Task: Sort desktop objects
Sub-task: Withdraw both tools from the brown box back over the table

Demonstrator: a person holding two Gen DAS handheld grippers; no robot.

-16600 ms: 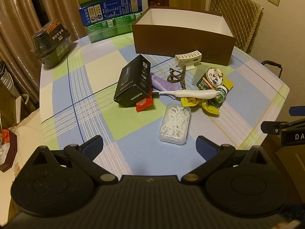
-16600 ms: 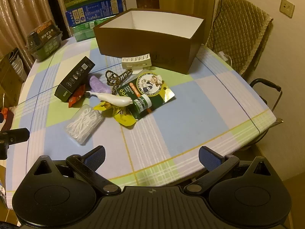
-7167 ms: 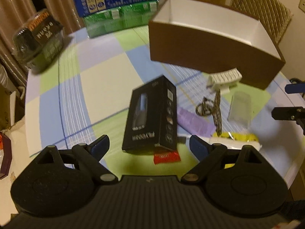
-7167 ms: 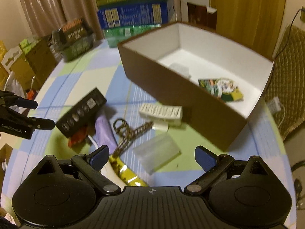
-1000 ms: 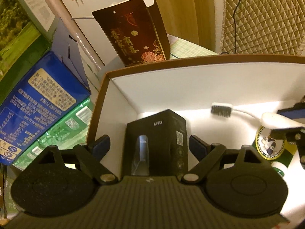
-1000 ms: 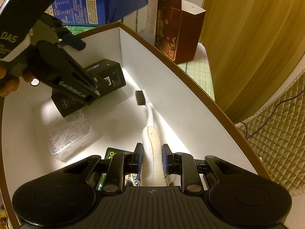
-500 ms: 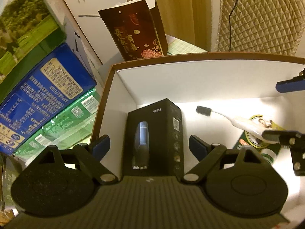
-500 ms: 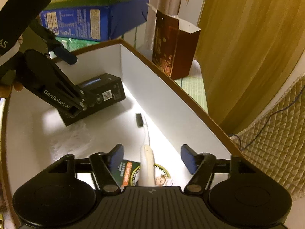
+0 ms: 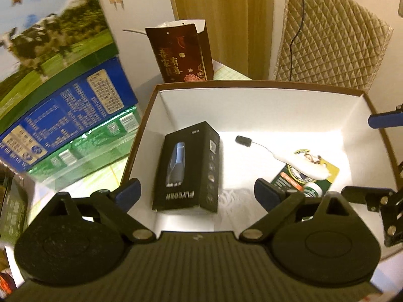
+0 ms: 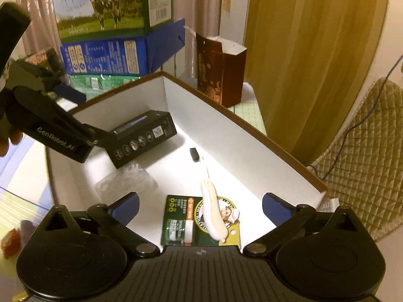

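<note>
Both grippers hover over the brown cardboard box, and each has its fingers spread wide with nothing between them: the left gripper above the left half of the box, the right gripper above the right end. Inside, on the white floor, lies the black carton marked FLYCO, flat and close to the left wall; beside it, partly under its near corner, is the clear floss-pick case. The white toothbrush lies with its fat handle across the green blister card and its dark bristle head pointing toward the far wall. These four things look sorted already. By the look of them, all are light; the carton is stiff and squared, so it would take a grip across its narrow sides well, while the toothbrush handle is smooth and rounded and would likely roll or slip unless pinched at its thick middle. The blister card is thin and flat, best taken by an edge. At the lower left of the right wrist view, a purple thing and an orange thing show blurred on the checked worktop, probably next to be fetched
</note>
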